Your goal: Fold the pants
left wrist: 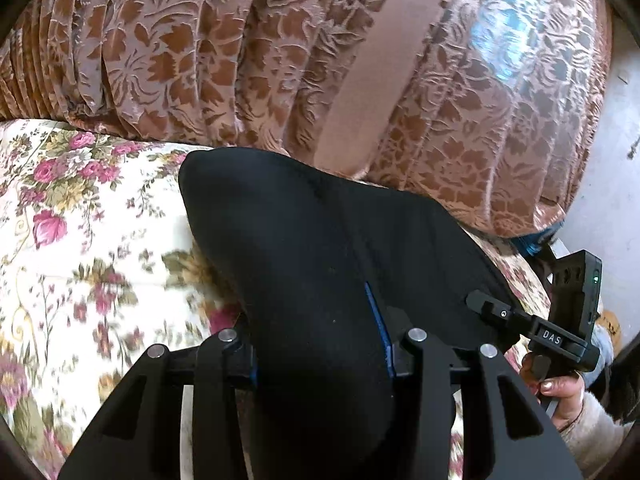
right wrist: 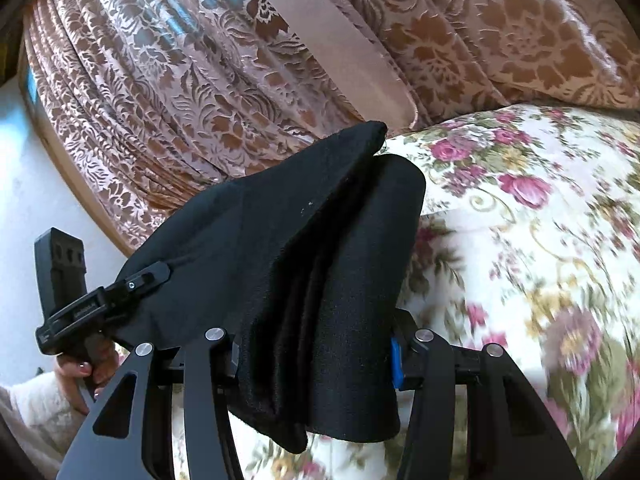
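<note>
Clamped in the left gripper (left wrist: 320, 354) is a thick bunch of the black knit fabric pants (left wrist: 320, 248); the right gripper (right wrist: 316, 354) likewise pinches several folded layers. Both hold the garment lifted above the cream rose-printed bedspread (left wrist: 80, 240), its far corner drooping towards it. Judging by this, a fold is mid-carry; next comes laying it flat. Open bedspread lies alongside, but the brown brocade curtain (left wrist: 200, 60) hangs close behind, limiting forward reach.

Background: brown floral-patterned curtain (left wrist: 168, 52) hanging in folds, with a plain pinkish band (left wrist: 380, 68) running down it. Below it, a cream bedspread (right wrist: 540, 240) printed with pink roses. Pale wall (right wrist: 36, 192) at side.
</note>
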`<state>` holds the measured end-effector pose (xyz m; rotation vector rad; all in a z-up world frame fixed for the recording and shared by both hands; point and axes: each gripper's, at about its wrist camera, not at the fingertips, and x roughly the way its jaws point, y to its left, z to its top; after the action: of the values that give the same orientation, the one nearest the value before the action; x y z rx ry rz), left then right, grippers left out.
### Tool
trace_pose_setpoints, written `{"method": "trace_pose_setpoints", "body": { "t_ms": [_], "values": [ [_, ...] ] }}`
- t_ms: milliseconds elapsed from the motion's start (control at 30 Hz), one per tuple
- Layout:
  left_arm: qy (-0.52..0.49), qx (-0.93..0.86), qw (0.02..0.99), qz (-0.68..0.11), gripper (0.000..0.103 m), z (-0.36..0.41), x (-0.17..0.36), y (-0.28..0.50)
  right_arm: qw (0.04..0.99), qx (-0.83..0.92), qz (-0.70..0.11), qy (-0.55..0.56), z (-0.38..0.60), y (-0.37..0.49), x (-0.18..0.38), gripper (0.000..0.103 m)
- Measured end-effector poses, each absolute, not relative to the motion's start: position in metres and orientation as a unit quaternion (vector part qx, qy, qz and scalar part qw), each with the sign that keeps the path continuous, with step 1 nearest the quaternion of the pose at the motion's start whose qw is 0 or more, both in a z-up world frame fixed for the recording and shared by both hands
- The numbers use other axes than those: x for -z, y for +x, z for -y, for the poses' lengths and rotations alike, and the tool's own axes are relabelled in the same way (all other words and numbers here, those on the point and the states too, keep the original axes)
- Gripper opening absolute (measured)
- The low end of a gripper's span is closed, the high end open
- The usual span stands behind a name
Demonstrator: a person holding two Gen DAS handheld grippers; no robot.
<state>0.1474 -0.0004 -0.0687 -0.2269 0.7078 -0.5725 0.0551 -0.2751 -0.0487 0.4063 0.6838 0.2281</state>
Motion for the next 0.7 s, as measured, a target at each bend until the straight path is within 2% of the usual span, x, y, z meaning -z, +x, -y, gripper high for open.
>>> {"method": "trace_pose_setpoints", "body": {
  "t_ms": [500,600,700],
  "values": [
    [-0.113,0.231,0.906,-0.337,0.044,0.017,0.088,0.276,0.933,-0.104,-0.305,0.159,0.282,0.2,0.042,0.049],
    [-0.084,0.217,0.907,-0.352,0.062,0.022,0.111,0.29,0.934,-0.092,-0.304,0.162,0.288,0.227,0.051,0.05],
    [-0.056,0.213,0.915,-0.339,0.07,0.025,0.123,0.282,0.924,-0.045,-0.336,0.178,0.302,0.248,0.078,0.055]
  ]
}}
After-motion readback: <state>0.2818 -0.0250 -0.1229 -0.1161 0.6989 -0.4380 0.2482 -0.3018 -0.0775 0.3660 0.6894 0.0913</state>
